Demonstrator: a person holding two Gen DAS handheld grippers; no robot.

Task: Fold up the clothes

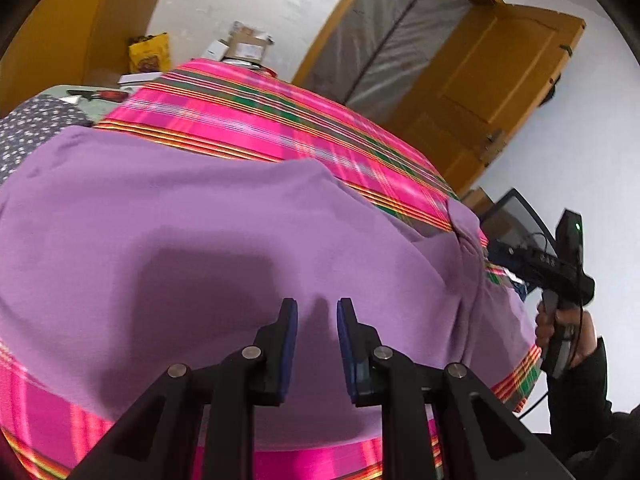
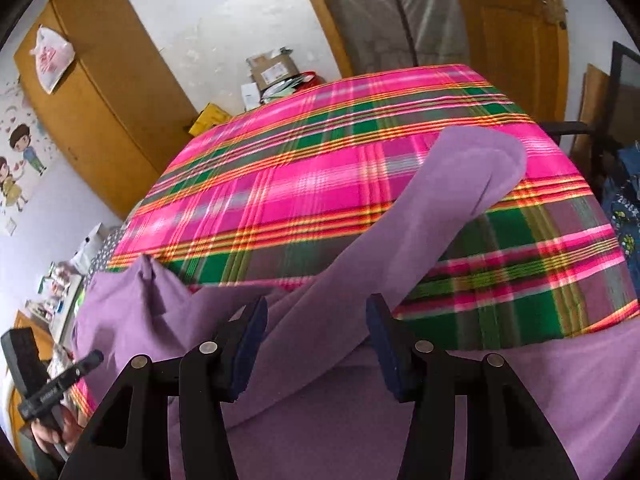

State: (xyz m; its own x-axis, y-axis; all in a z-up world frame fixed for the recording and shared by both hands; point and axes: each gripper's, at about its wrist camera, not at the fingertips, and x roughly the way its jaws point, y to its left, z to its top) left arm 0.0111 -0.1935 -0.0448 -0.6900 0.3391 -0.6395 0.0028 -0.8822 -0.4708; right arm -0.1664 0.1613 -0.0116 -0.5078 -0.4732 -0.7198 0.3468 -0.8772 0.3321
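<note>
A purple garment (image 1: 180, 220) lies spread on the table's pink and green plaid cover (image 1: 248, 120). My left gripper (image 1: 317, 308) hovers over its near part, pads a little apart with nothing between them. At the right edge a hand holds the right gripper's body (image 1: 560, 272), beside the garment's bunched corner. In the right wrist view one sleeve (image 2: 460, 184) runs up and to the right across the plaid cover (image 2: 300, 184). My right gripper (image 2: 316, 306) stands wide open above the sleeve's base, its pads clear of the fabric. The left gripper's body (image 2: 52, 384) shows at lower left.
A grey dotted cloth (image 1: 32, 128) lies at the table's left. Cardboard boxes (image 1: 244, 46) and a yellow bag (image 1: 150, 58) sit at the far end. A wooden door (image 1: 492, 80) and a wardrobe (image 2: 104, 92) stand behind. Blue patterned fabric (image 2: 628, 220) hangs off to the right.
</note>
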